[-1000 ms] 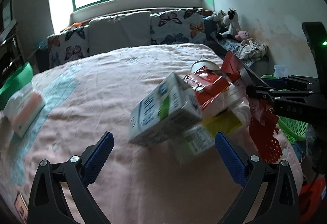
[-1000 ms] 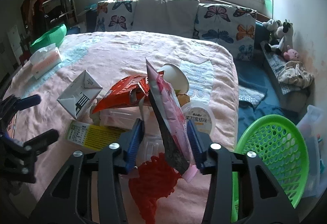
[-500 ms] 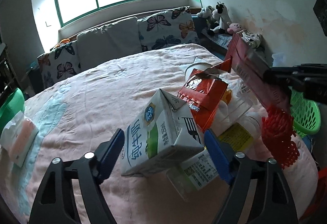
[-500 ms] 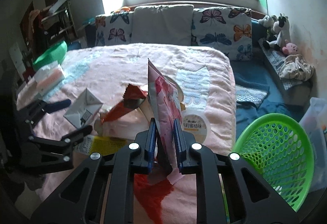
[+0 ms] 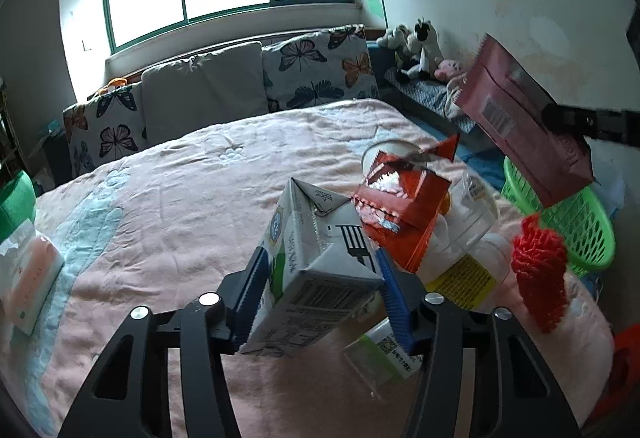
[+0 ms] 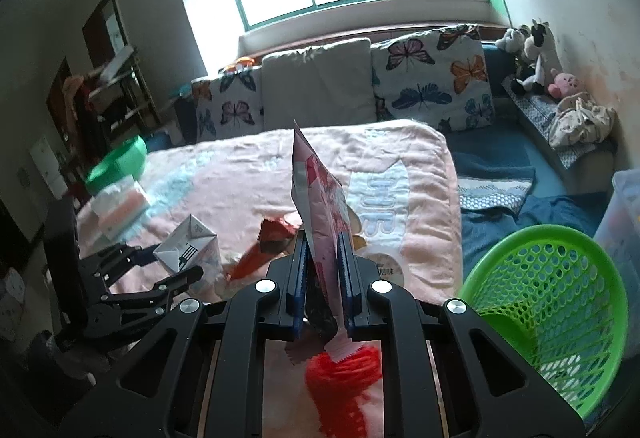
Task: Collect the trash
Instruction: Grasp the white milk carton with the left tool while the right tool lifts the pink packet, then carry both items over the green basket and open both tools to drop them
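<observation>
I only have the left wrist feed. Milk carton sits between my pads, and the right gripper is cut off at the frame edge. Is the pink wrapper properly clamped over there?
Observer: Yes. In the right wrist view the right gripper is shut on the pink wrapper, which stands upright between the pads.
Operator: How much of the green basket can you see? I get part of it.
Observer: Its whole mouth; the green basket sits low at the right of the right gripper, off the bed's edge.
Operator: Anything in it?
Observer: None visible through the mesh.
Operator: My grip?
Observer: The left gripper has just been closing and straddles the milk carton.
</observation>
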`<state>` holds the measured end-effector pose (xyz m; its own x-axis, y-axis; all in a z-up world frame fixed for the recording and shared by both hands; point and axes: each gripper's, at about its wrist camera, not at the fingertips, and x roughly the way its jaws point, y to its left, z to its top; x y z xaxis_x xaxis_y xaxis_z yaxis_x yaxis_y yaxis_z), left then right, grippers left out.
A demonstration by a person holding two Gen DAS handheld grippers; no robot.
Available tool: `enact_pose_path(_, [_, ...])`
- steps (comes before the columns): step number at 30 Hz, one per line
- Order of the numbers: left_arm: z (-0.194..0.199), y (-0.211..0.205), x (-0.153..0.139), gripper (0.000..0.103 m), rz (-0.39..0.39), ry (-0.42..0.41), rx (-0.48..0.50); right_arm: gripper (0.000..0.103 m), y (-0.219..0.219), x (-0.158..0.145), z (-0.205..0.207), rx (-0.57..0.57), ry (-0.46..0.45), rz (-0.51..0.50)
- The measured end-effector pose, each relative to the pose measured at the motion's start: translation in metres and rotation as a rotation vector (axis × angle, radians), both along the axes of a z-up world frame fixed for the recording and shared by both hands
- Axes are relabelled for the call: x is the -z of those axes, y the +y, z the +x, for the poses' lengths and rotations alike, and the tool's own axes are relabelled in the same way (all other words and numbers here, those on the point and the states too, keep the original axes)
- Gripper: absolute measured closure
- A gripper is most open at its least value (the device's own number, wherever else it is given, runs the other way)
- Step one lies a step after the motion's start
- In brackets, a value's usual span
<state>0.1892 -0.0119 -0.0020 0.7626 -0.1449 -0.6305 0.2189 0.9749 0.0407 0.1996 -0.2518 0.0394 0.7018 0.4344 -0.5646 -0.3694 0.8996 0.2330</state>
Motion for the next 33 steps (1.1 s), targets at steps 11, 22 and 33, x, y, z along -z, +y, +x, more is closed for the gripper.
enact_pose_path(11, [-0.016, 0.041, -0.029, 0.057, -0.179, -0.015, -0.001, 0.088, -0.022, -0.008, -0.018, 0.052, -0.014, 0.05])
enact_pose_path(22, [-0.041, 0.006, -0.074, 0.057, -0.292, -0.037, 0.154, 0.088, -0.062, 0.001, -0.038, 0.16, 0.004, 0.034])
enact_pose_path(33, [-0.019, -0.097, -0.079, 0.057, -0.332, 0.008, 0.323, 0.085, -0.127, 0.046, -0.045, 0.289, 0.082, 0.004])
